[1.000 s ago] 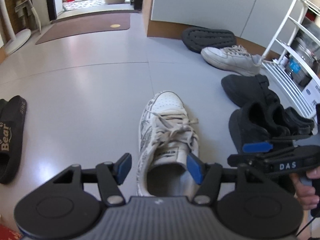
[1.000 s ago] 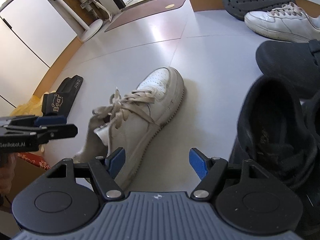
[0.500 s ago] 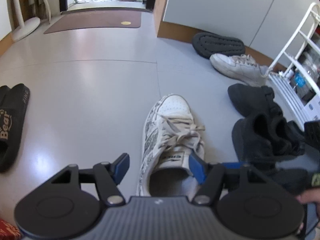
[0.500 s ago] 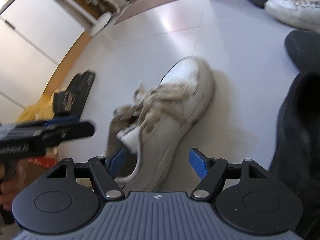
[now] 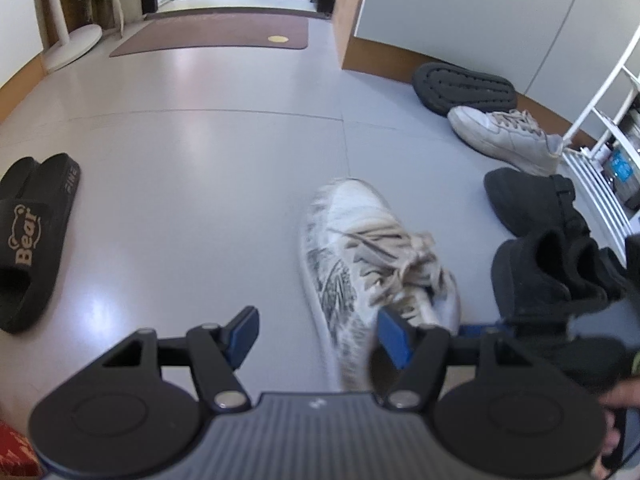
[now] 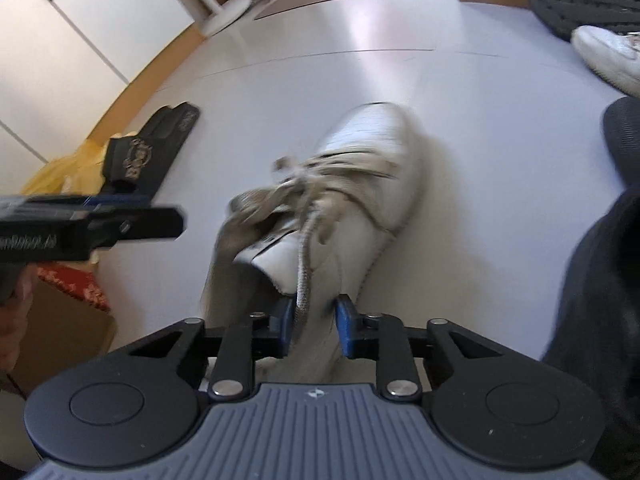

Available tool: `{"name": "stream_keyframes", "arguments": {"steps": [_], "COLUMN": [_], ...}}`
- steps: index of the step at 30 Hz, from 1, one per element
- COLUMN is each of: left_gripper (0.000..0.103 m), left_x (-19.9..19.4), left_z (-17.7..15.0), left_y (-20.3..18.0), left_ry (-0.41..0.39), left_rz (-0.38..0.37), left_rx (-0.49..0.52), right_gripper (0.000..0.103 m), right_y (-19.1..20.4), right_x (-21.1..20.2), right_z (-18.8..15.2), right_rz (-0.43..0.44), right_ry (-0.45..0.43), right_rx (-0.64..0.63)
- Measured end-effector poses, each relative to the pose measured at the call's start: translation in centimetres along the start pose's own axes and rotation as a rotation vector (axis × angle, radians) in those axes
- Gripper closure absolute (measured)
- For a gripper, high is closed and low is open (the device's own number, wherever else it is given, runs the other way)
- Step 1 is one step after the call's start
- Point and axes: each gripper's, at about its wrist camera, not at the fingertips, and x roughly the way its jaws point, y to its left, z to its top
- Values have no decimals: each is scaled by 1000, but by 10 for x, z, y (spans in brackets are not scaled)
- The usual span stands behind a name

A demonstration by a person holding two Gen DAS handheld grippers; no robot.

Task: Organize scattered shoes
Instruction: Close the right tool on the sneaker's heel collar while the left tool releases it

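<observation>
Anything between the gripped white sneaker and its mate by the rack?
Mostly bare floor. The right gripper, jaws just closed, is shut on the near white sneaker's collar. The black shoes crowd the right side of that path, short of the mate.

Black tongs (image 6: 311, 330) with blue pads (image 6: 345, 330), silver screws, ribbed grey housing.

light: bright daylight | glare: sheen on floor (image 5: 168, 168) | blur: white sneaker (image 6: 360, 184) smeared | edges: fisheye-bent, dark corners
</observation>
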Motion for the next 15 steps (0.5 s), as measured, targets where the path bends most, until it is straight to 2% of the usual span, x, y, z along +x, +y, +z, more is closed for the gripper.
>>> {"name": "stream_keyframes", "arguments": {"steps": [2,9,13,15], "left_gripper": [35,35,35,35], "left_x": [1,3,2,0], "left_z": [0,2,7,9], "left_y": [-1,-4,-12,-15], "left_ry": [-3,-8,-24,-34], "left_rz": [-1,41,73,74], "left_rx": [2,16,51,64], "right_gripper": [81,66,62,56], "right_y": [-10,-29,-36,-39], "right_x": [-2,-7,1,6], "right_z": [3,23,37,43], "right_rz": [-30,-68,-91,-99], "right_ry": [-11,-72,-66,-56], "right_rx": [29,102,146,152]}}
